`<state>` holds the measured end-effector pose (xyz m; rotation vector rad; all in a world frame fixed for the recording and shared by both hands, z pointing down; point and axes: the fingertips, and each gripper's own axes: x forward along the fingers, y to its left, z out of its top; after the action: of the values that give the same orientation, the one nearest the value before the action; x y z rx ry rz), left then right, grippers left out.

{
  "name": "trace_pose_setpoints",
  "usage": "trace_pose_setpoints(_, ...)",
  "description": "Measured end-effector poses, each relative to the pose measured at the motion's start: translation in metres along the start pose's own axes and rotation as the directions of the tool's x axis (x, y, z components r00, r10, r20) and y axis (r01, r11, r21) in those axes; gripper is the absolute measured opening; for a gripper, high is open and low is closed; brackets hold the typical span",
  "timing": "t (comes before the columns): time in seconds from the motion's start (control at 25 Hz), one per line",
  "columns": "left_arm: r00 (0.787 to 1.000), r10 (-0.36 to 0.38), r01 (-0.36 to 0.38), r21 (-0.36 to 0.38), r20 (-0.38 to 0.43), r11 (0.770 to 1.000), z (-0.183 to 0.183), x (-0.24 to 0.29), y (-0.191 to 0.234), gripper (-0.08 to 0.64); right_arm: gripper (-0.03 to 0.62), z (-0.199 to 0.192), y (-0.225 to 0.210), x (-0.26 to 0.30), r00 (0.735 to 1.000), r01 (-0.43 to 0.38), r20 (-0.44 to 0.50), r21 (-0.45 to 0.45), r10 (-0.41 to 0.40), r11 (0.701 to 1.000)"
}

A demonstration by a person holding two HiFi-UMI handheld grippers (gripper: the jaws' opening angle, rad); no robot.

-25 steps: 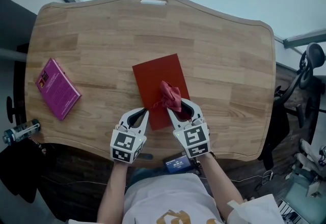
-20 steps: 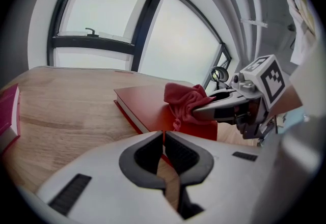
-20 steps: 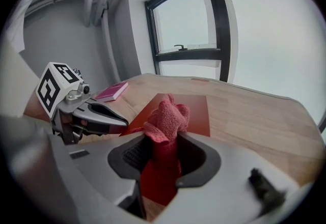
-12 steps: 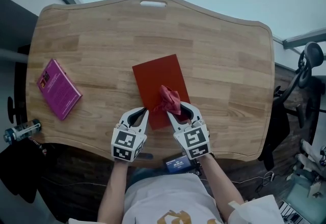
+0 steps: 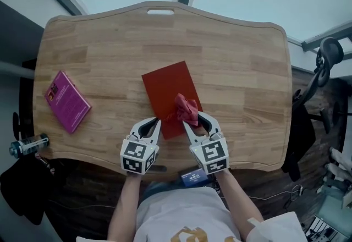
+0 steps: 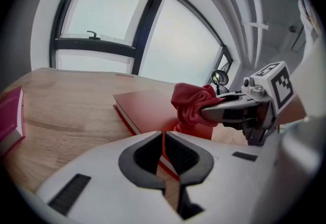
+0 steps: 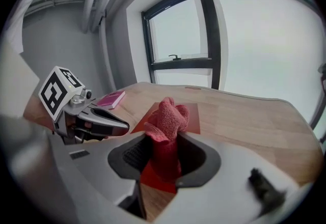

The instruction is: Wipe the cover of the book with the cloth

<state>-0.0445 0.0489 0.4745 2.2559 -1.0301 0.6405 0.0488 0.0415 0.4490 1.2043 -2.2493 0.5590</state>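
Observation:
A red book (image 5: 165,89) lies flat on the wooden table (image 5: 242,70), near its front edge. My right gripper (image 5: 191,119) is shut on a bunched red cloth (image 5: 187,107), which rests on the near right part of the cover. In the right gripper view the cloth (image 7: 165,116) sticks up between the jaws, with the book (image 7: 191,112) behind it. My left gripper (image 5: 157,122) is shut with nothing in it, its tips at the book's near left edge. The left gripper view shows the book (image 6: 145,106), the cloth (image 6: 191,103) and the right gripper's fingers (image 6: 229,108).
A pink book (image 5: 68,101) lies near the table's left edge. A bottle (image 5: 25,144) sits off the table at the far left, and a chair (image 5: 324,65) stands past the right edge. A handle slot (image 5: 160,12) is cut into the far edge.
The right gripper and cloth have slid a little toward me along the cover. The left gripper has stayed at the book's edge. The head view has shifted slightly.

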Motion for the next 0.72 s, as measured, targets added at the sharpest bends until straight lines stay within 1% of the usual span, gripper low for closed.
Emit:
trace_pose_setpoints(0.12, 0.999, -0.031, 0.03, 0.022, 0.022, 0.999, 0.011, -0.007, -0.011, 0.021, 0.143, 0.001, -0.007, -0.016, 0.999, 0.038, 0.027, 0.049, -0.039, 0.998)
trace_pose_setpoints(0.2, 0.997, -0.056, 0.055, 0.011, 0.046, 0.998, 0.022, -0.013, -0.017, 0.017, 0.143, 0.001, -0.01, -0.028, 0.997, 0.056, 0.044, 0.106, -0.061, 0.993)
trace_pose_setpoints(0.32, 0.991, -0.073, 0.074, -0.003, 0.113, 0.997, 0.041, -0.026, -0.024, 0.014, 0.143, 0.006, -0.014, -0.051, 0.992, 0.087, 0.081, 0.171, -0.102, 0.981)
trace_pose_setpoints(0.44, 0.971, -0.111, 0.11, 0.014, 0.213, 0.994, 0.065, -0.045, -0.037, 0.014, 0.143, 0.013, -0.018, -0.078, 0.982, 0.126, 0.117, 0.196, -0.151, 0.972)
trace_pose_setpoints(0.48, 0.962, -0.114, 0.11, 0.027, 0.246, 0.994, 0.073, -0.052, -0.04, 0.014, 0.143, 0.015, -0.019, -0.086, 0.977, 0.139, 0.13, 0.209, -0.168, 0.968)
trace_pose_setpoints(0.6, 0.944, -0.086, 0.058, 0.097, 0.317, 0.994, 0.094, -0.074, -0.046, 0.014, 0.143, 0.021, -0.022, -0.109, 0.961, 0.179, 0.169, 0.228, -0.22, 0.957)
trace_pose_setpoints(0.72, 0.937, -0.053, -0.003, 0.159, 0.347, 0.987, 0.104, -0.095, -0.052, 0.013, 0.143, 0.029, -0.02, -0.129, 0.942, 0.211, 0.211, 0.228, -0.26, 0.95)
